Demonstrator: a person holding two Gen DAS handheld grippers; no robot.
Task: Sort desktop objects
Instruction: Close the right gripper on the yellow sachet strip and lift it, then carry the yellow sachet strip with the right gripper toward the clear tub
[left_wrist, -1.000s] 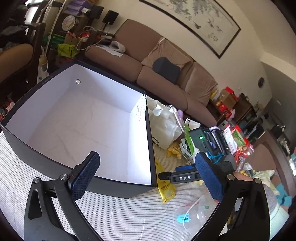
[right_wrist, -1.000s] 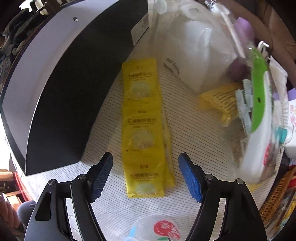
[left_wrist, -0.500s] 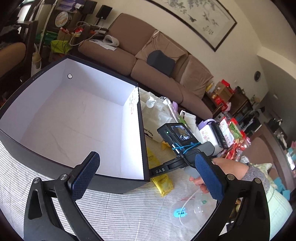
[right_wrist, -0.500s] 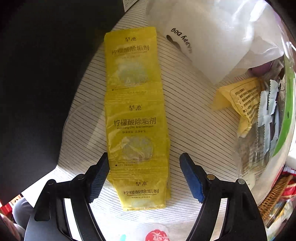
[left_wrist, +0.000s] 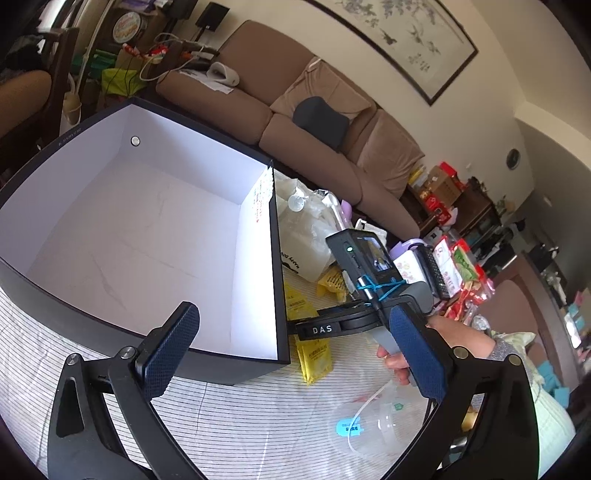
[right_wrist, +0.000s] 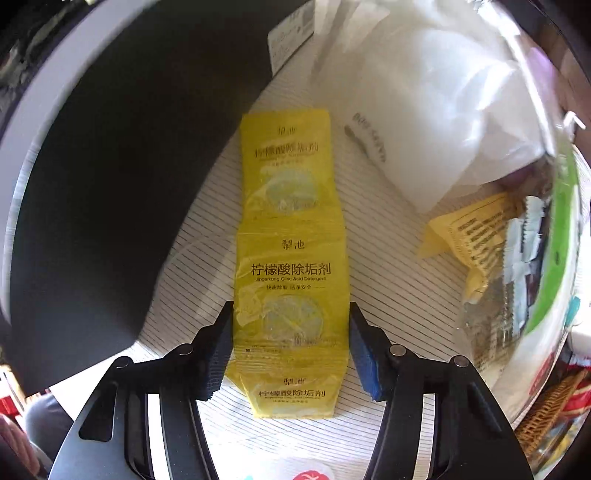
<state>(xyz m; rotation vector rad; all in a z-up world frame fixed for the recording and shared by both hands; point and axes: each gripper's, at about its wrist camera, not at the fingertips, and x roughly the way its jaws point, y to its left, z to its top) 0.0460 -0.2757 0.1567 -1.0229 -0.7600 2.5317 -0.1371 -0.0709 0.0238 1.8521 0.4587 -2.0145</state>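
Lowered closer over the yellow sachet strip (right_wrist: 291, 266), jaws just narrowed to straddle it.
Right gripper (right_wrist: 291, 347) aimed straight down, pads flanking the strip's edges, not visibly pressing; strip flat on striped cloth (right_wrist: 388, 258) beside black box (left_wrist: 279, 258), probably its destination. Left gripper (left_wrist: 291, 354) angled downward, wide open, empty.

- Yellow sachet strip (right_wrist: 291, 266) — three joined citric-acid detergent packets with a lemon picture, lying flat on the striped cloth, lengthwise beside the box's dark outer wall.
- Black box (left_wrist: 279, 295) — big, open-topped, white inside, nothing in it, standing on the cloth.
- Clear plastic cup (left_wrist: 373, 424) with tubing lies nearby.
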